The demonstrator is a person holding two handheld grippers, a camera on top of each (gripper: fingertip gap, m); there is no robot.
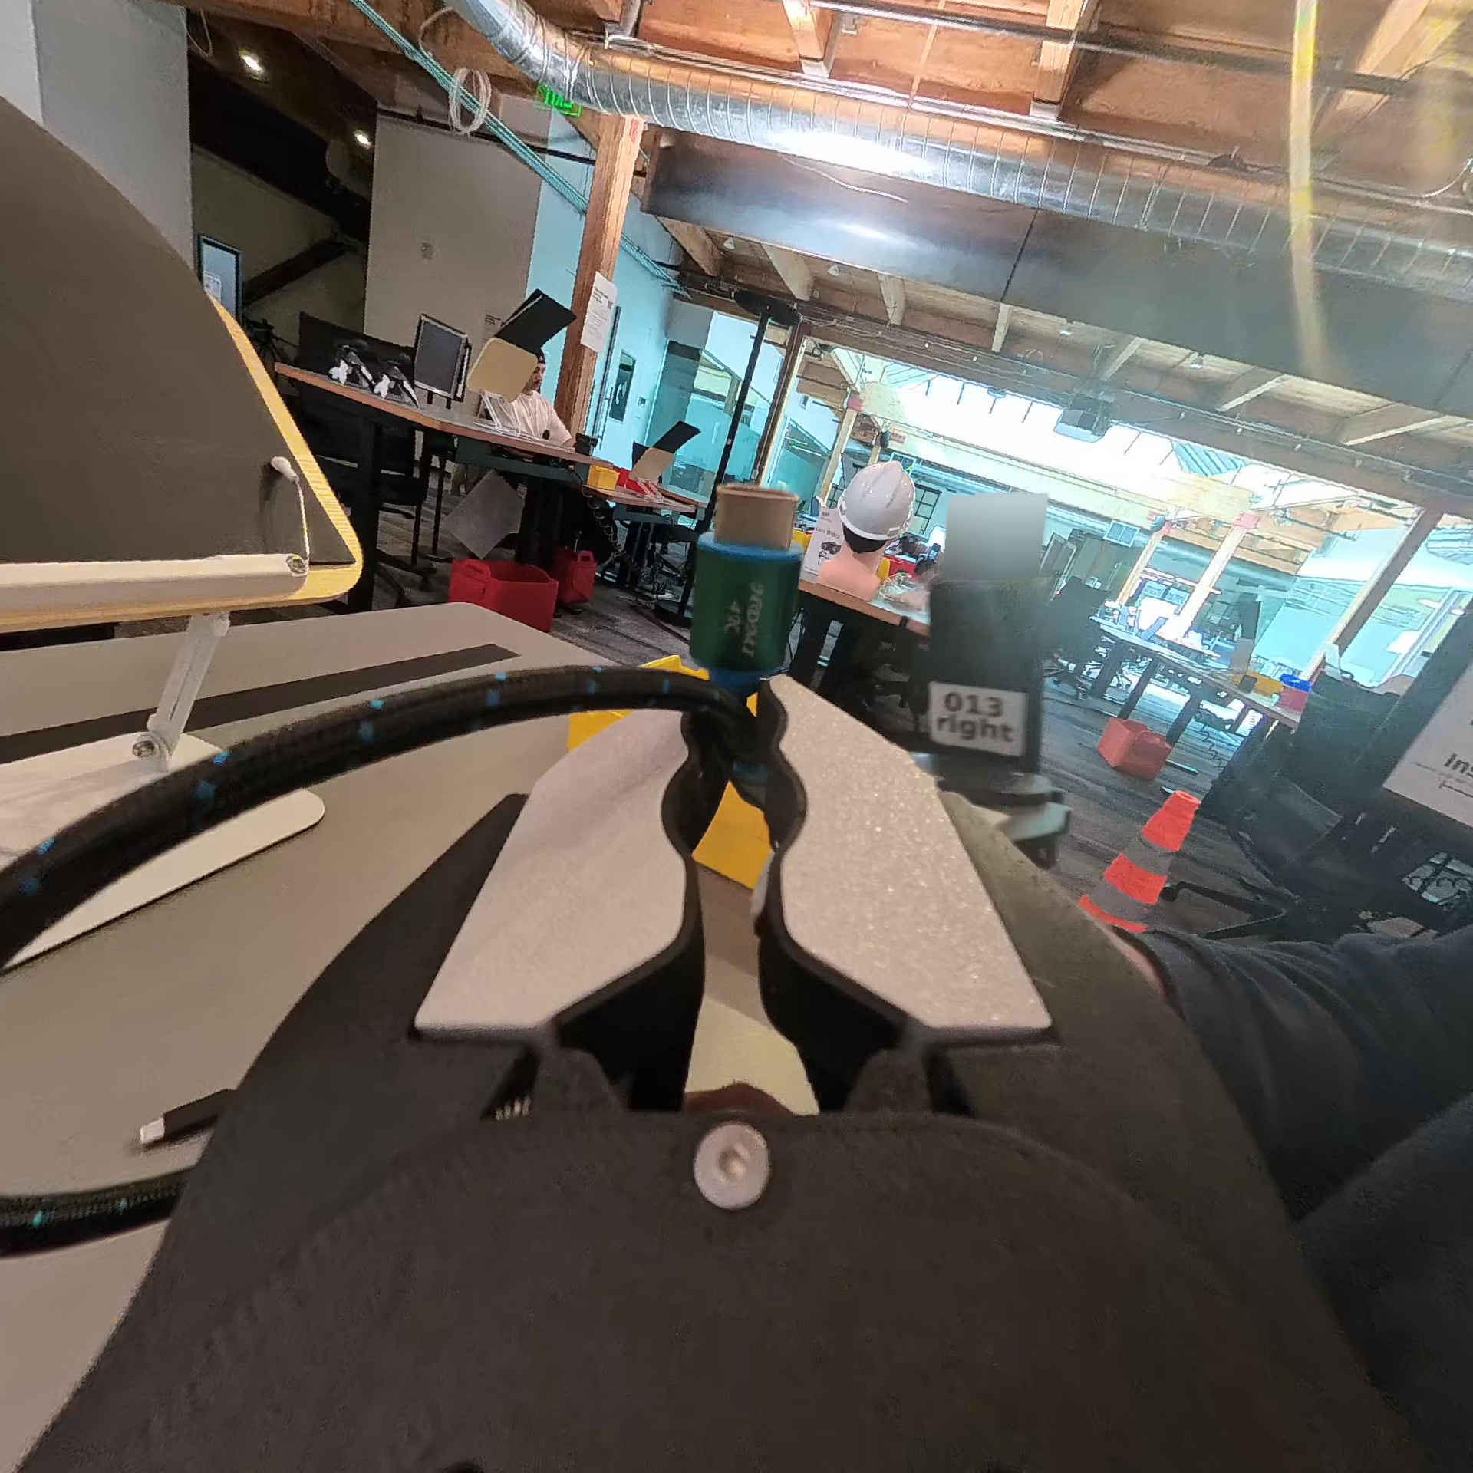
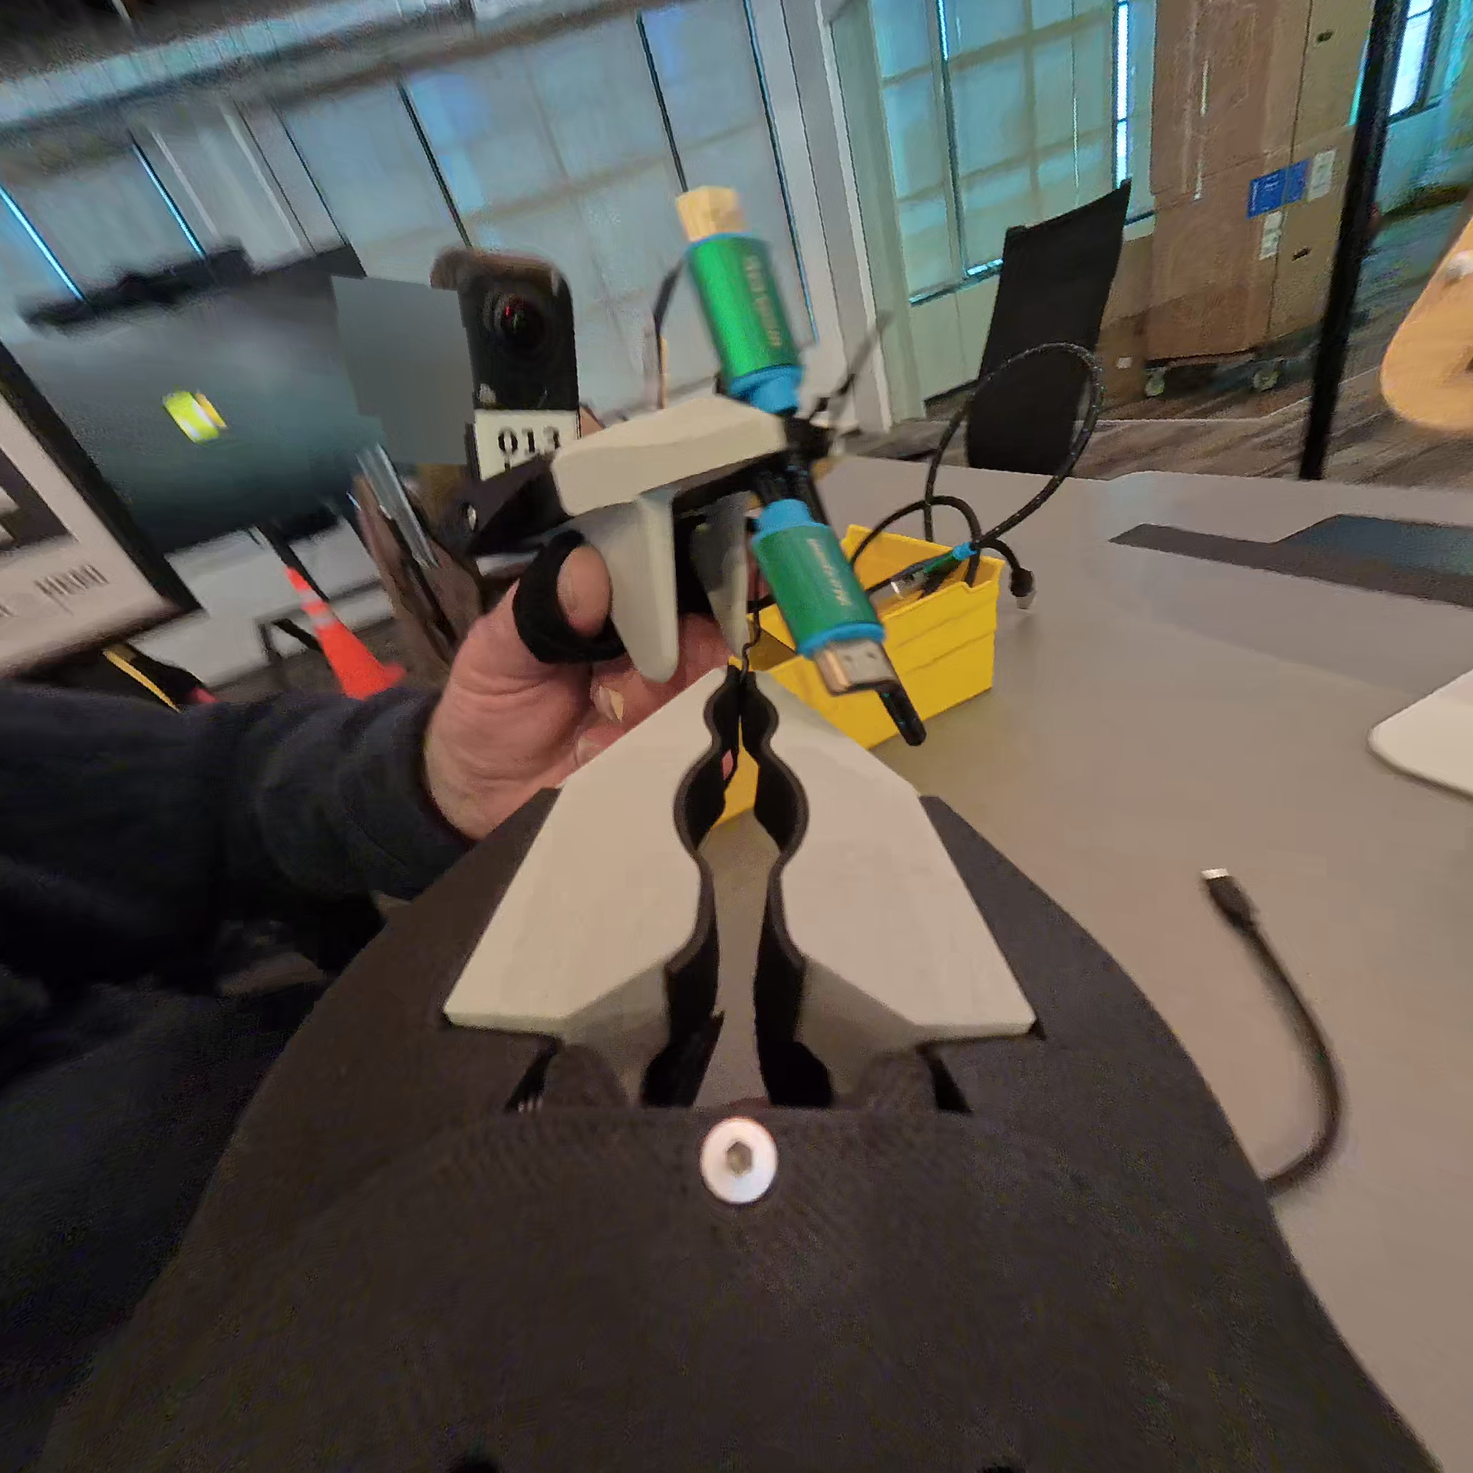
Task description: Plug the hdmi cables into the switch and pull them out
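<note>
- Left gripper [image 1: 729,717]: closed on braided cable [image 1: 335,741] just below 1 green plug [image 1: 743,606], plug upright beyond tips.
- Right gripper [image 2: 741,701]: jaws nearly together on a thin cord; second plug [image 2: 821,590] hangs just ahead, yellow bin [image 2: 940,638] behind.

Two grippers [image 1: 737,741] [image 2: 737,709] showed, two green HDMI plugs [image 2: 741,315] [image 2: 821,598], one yellow bin [image 2: 925,630], one loose black cable [image 2: 1291,1028], and one orange cone [image 1: 1144,865].

Off to my left tong's left: white stand [image 1: 171,785] w/ a tilted dark board [image 1: 119,382]. Orange cone [image 1: 1141,865] on the floor to its right. Ahead of my right tong sits a yellow bin [image 2: 928,630]; black chair [image 2: 1044,319] beyond the grey table [image 2: 1116,717].
</note>
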